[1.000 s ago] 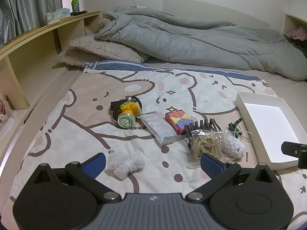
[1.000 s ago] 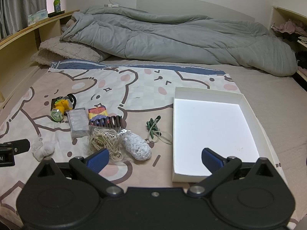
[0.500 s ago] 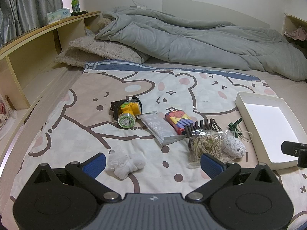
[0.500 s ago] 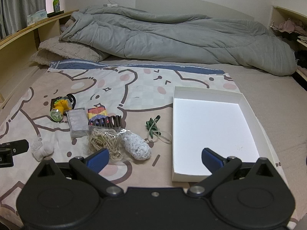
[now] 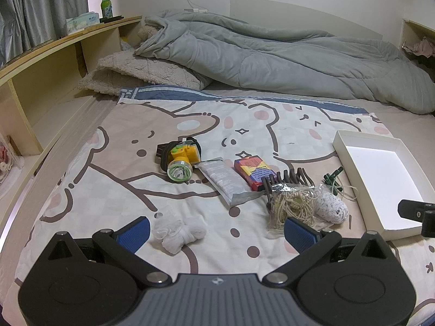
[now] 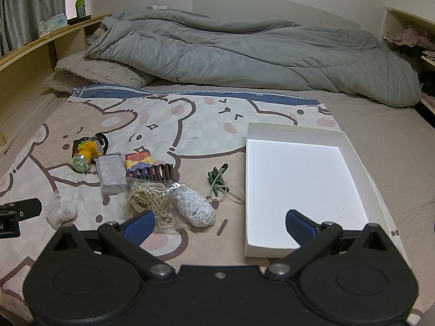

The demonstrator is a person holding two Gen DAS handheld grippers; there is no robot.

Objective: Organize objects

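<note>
Small objects lie on a bear-print sheet: a yellow headlamp [image 5: 180, 160], a grey packet [image 5: 225, 181], a red card box [image 5: 254, 172], a dark hair claw [image 5: 285, 178], a bag of cream cord [image 5: 292, 207], a white yarn ball [image 5: 330, 207], green clips [image 5: 333, 180] and a white cloth wad [image 5: 178, 232]. An empty white box [image 6: 301, 176] sits to their right. My left gripper [image 5: 216, 233] is open and empty, just short of the cloth wad. My right gripper [image 6: 218, 224] is open and empty, between the yarn ball [image 6: 195, 207] and the box's near edge.
A rumpled grey duvet [image 5: 272, 59] and a beige pillow [image 5: 141, 73] fill the far end of the bed. A wooden shelf [image 5: 40, 62] with a green bottle [image 5: 106, 0] runs along the left. Bare sheet lies beyond the objects.
</note>
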